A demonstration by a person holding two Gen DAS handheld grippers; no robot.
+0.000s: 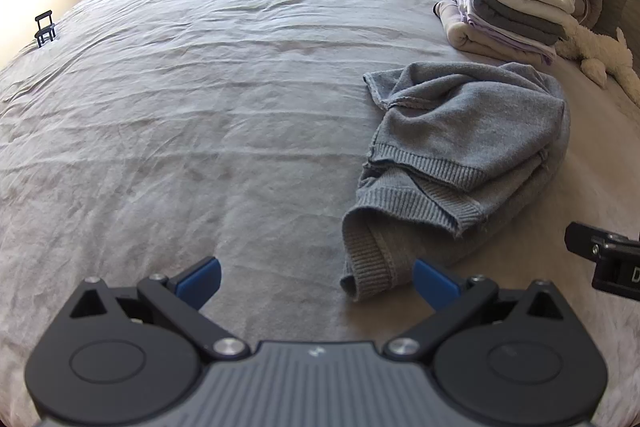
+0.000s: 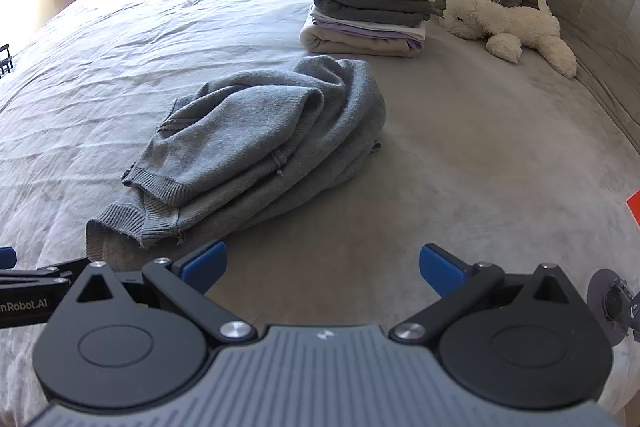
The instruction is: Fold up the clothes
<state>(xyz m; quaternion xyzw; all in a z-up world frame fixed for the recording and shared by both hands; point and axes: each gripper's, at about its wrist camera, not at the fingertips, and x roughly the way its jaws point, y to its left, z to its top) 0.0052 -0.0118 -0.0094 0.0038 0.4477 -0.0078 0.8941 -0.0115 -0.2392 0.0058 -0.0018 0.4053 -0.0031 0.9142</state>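
Both of your grippers, left gripper (image 1: 316, 281) and right gripper (image 2: 322, 267), have their fingers spread wide, holding nothing. The crumpled grey sweater (image 2: 256, 143) lies on the bed (image 1: 180, 107), centre-left in the right wrist view. A stack of folded clothes (image 2: 372, 15) sits at upper centre there.

A: From where is the bed (image 1: 200, 87) seen?
B: It is viewed low and close from behind each hand-held gripper, facing the headboard end.
A: What is shared?
B: The grey sweater (image 1: 460, 147) (image 2: 260, 139) and the folded pile (image 1: 508, 15) (image 2: 372, 15) are seen in both views.
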